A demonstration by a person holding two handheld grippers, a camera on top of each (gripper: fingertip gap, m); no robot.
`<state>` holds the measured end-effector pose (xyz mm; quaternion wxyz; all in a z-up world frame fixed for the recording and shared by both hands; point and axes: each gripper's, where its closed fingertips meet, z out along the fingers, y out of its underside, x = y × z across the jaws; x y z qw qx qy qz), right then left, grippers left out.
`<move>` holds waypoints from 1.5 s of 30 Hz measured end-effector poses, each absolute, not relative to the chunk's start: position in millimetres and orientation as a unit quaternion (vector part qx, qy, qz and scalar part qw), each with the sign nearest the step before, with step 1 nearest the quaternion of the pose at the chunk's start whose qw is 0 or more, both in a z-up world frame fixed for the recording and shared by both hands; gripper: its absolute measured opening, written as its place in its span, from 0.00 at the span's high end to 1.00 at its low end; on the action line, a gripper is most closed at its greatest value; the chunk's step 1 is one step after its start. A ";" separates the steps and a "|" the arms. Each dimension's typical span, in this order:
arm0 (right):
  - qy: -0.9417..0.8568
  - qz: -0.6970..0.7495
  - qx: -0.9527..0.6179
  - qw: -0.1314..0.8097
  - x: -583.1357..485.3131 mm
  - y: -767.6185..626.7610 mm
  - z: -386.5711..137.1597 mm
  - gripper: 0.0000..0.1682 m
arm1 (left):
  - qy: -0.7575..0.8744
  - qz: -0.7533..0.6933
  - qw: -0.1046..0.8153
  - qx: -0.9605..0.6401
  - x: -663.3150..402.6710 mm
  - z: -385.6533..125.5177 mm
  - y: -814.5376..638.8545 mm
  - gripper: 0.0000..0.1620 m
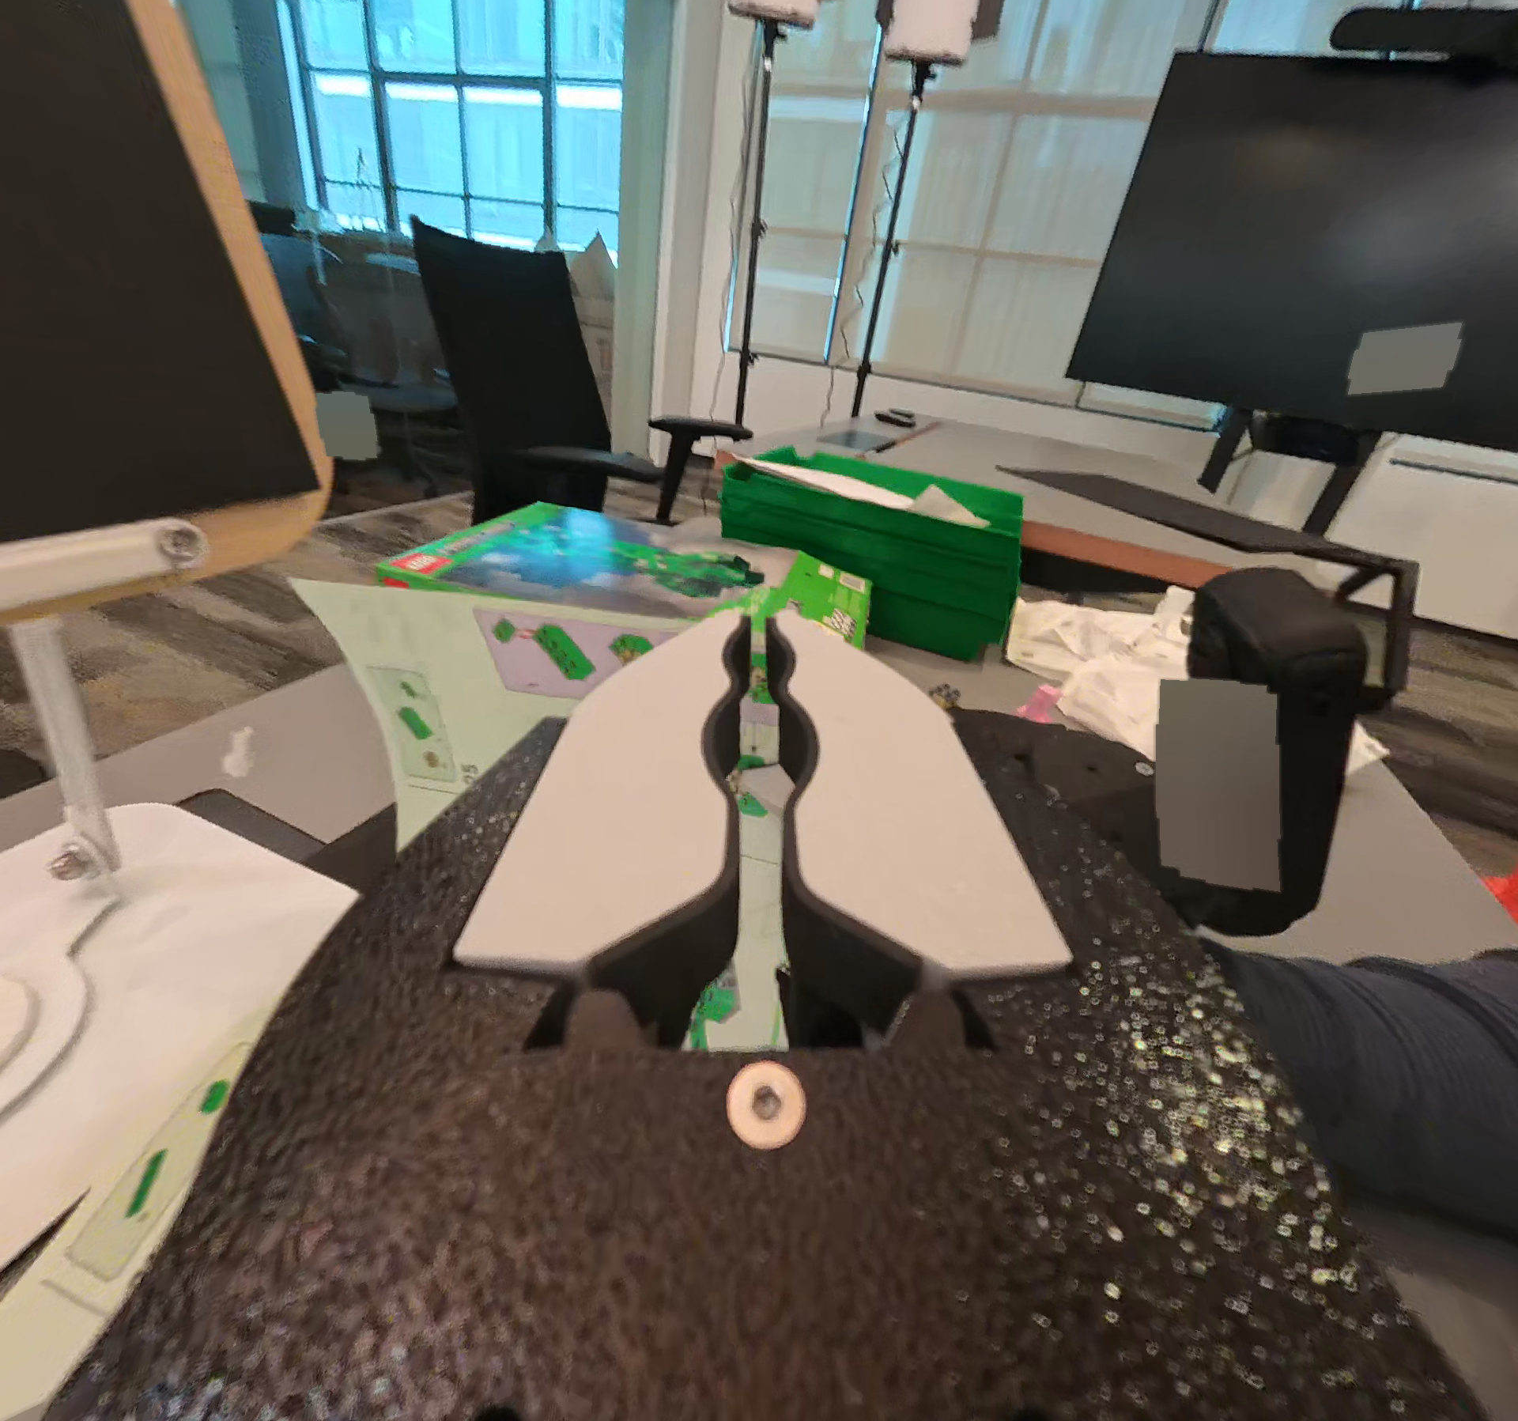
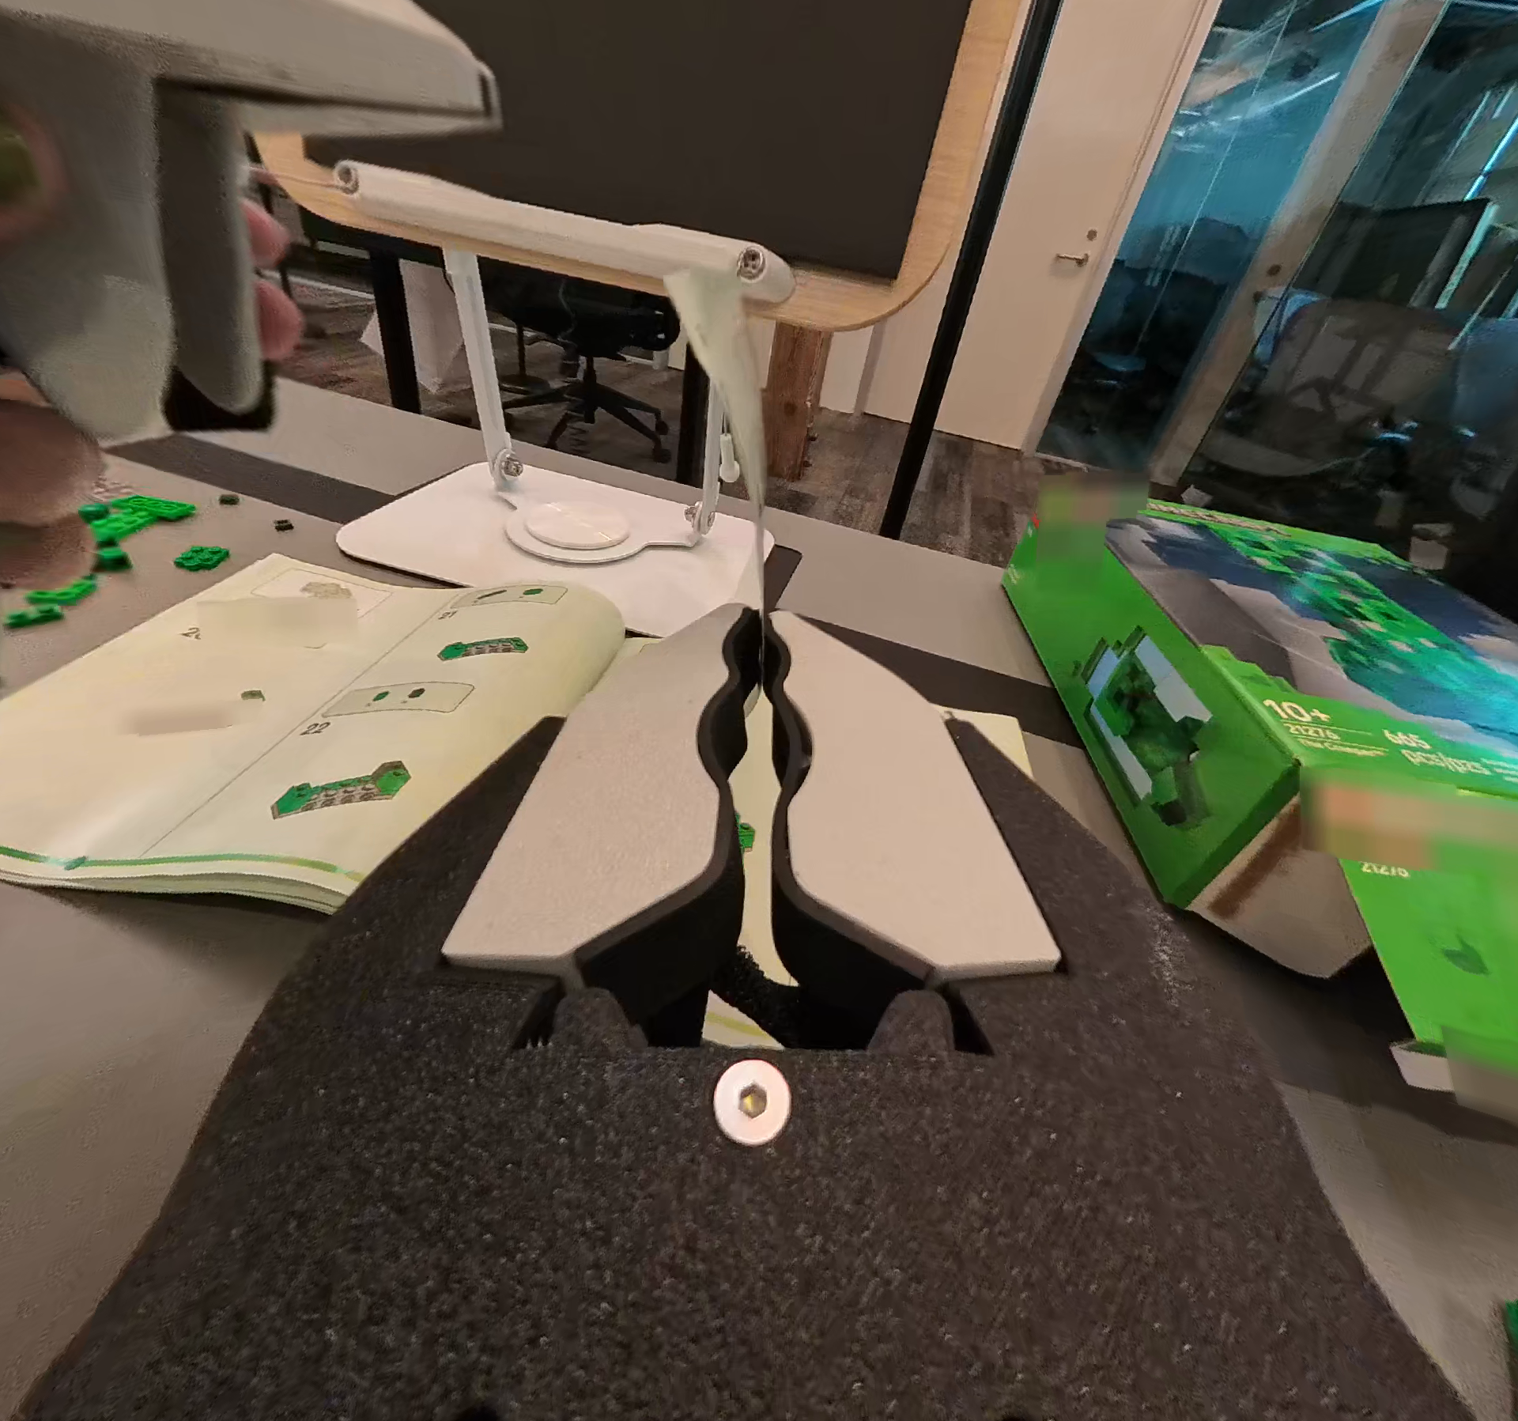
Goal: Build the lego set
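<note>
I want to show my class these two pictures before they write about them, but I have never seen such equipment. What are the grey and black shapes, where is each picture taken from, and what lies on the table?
There is no robot here: a person holds a two-finger gripper in each hand, and a camera on each looks along its fingers. One picture shows the left gripper, the other the right gripper. Both are shut and hold nothing. On the grey table lie an open instruction booklet, a green Lego box, loose green bricks and a white stand. Farther off in the left view are stacked green trays.
</note>
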<state>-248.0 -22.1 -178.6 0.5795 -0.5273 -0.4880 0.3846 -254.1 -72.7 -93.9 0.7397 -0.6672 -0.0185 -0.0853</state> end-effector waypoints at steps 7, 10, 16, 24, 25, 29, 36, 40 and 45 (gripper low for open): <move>-0.450 0.461 -0.561 0.521 -247.7 -19.4 -180.8 1.00 | -0.054 -0.072 0.748 -0.657 -271.3 -87.5 -87.9 1.00; -0.400 0.535 -0.598 0.443 -247.8 -11.7 -187.7 1.00 | -0.056 -0.077 0.751 -0.654 -272.1 -85.8 -89.8 1.00; -0.337 0.588 -0.634 0.372 -246.1 7.6 -198.7 1.00 | -0.060 -0.085 0.751 -0.653 -271.0 -86.1 -87.4 1.00; -0.315 0.598 -0.643 0.362 -243.3 16.2 -200.0 1.00 | -0.050 -0.079 0.722 -0.686 -261.8 -98.4 -72.0 1.00; -0.313 0.599 -0.643 0.360 -243.2 16.5 -200.2 1.00 | -0.048 -0.079 0.720 -0.687 -260.5 -99.0 -70.6 1.00; -0.313 0.601 -0.642 0.358 -243.2 15.5 -200.1 1.00 | -0.045 -0.083 0.714 -0.694 -256.9 -101.8 -66.5 1.00; -0.450 0.539 -0.523 0.483 -246.8 -22.9 -170.4 1.00 | -0.118 -0.186 0.662 -0.716 -259.3 -120.5 -61.6 0.59; -0.564 0.395 -0.420 0.591 -252.4 -53.7 -172.3 1.00 | -0.177 -0.242 0.650 -0.698 -271.3 -125.7 -69.9 0.43; -0.626 0.271 -0.285 0.673 -253.2 -86.9 -172.5 1.00 | -0.228 -0.282 0.639 -0.678 -288.2 -127.6 -94.7 0.49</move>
